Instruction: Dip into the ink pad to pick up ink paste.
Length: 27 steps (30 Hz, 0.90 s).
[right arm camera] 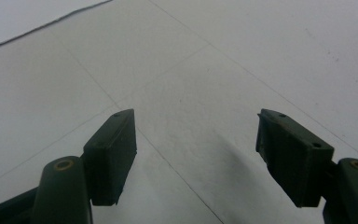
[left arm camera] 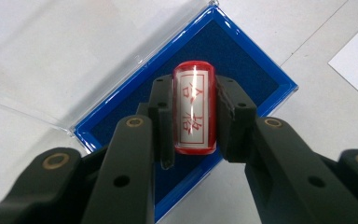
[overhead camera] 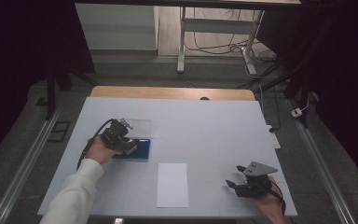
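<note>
White table (overhead camera: pixel 214 126); blue case (overhead camera: pixel 142 154); paper sheet (overhead camera: pixel 172 185).

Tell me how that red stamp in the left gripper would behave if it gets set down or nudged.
The red stamp is a smooth, glossy cylinder, so it is probably slippery in the left gripper. Laid on its side on the table, it would likely roll. It looks rigid and small, so probably light and unlikely to deform.

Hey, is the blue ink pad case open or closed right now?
Open. The case's clear lid lies flat beside it, baring the dark blue pad under the red stamp held in the left gripper.
</note>
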Motion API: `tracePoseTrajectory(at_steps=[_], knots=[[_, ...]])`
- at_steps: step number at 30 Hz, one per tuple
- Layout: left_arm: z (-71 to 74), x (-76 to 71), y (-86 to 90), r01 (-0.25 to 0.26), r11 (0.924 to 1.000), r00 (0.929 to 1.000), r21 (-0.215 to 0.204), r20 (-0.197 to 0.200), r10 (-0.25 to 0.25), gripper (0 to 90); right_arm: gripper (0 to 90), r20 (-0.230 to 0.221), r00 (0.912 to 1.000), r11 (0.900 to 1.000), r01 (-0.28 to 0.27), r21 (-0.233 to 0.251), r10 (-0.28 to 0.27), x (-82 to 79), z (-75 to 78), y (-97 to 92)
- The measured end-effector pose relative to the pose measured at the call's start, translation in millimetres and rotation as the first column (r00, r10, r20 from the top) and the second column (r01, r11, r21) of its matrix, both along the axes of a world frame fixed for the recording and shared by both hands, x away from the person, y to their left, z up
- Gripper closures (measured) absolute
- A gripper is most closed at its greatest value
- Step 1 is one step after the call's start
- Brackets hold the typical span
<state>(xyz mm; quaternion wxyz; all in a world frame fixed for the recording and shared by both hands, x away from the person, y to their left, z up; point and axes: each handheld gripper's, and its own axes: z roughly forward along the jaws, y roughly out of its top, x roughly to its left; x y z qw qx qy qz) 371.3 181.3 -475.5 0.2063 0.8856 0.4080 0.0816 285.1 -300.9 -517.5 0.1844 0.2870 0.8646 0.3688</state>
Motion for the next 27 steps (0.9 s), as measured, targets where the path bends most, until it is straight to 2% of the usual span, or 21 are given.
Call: tracePoseTrajectory(at_steps=[18,27], knots=[[-1.7,4.1,-1.7,0.000,0.9998,0.9995,0.018,-0.033,0.001,70.8,28.3,0.005,1.0000,1.0000,-0.004,0.008,0.004,0.0,0.5,-0.3],[-3.6,4.0,-3.3,-0.009,0.9997,0.9994,0.024,-0.032,0.009,71.1,28.3,-0.001,1.0000,1.0000,-0.004,0.007,0.004,-0.4,0.6,0.4]])
